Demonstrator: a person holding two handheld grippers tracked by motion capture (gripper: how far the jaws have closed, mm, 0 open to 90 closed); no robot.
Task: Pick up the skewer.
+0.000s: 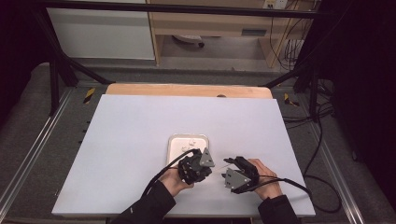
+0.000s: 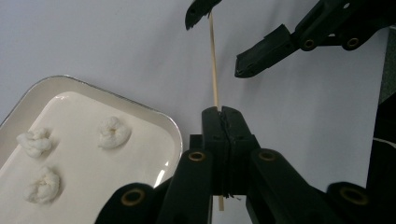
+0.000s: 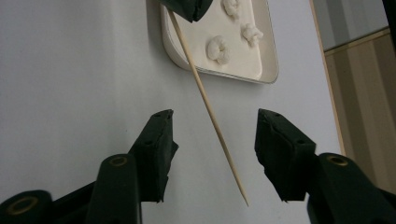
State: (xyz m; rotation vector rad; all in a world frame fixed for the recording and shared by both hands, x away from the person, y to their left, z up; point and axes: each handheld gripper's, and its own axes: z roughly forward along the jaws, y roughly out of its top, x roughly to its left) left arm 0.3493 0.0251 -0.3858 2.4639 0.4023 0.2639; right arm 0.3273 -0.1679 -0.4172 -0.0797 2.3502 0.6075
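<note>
**Left claw clamped on skewer; right claw spread wide around its free end**

Where the two hands meet at the lower centre of the high view, the left gripper (image 1: 208, 164) and the right gripper (image 1: 227, 173) face each other just below a white tray (image 1: 173, 140) on the white table (image 1: 121, 140).

Left gripper: in its own view the jaws stand fully closed at lower centre, pinching a thin wooden skewer (image 2: 214, 60). The skewer rises straight from the clamp toward the top of the frame, and a short stub shows below the jaws.

Right gripper (image 3: 212, 149): jaws spread wide. The skewer (image 3: 210, 109) runs diagonally down from the upper centre of its view, its pointed tip lying between the two jaws and touching neither. In the left gripper view the same open jaws appear at upper right, either side of the skewer's far end.

Tray: it sits at lower left of the left gripper view and at the top of the right gripper view, holding three small white lumps (image 2: 113, 132). What the lumps are cannot be told. The skewer crosses the tray's corner in the right gripper view; contact cannot be judged.
</note>
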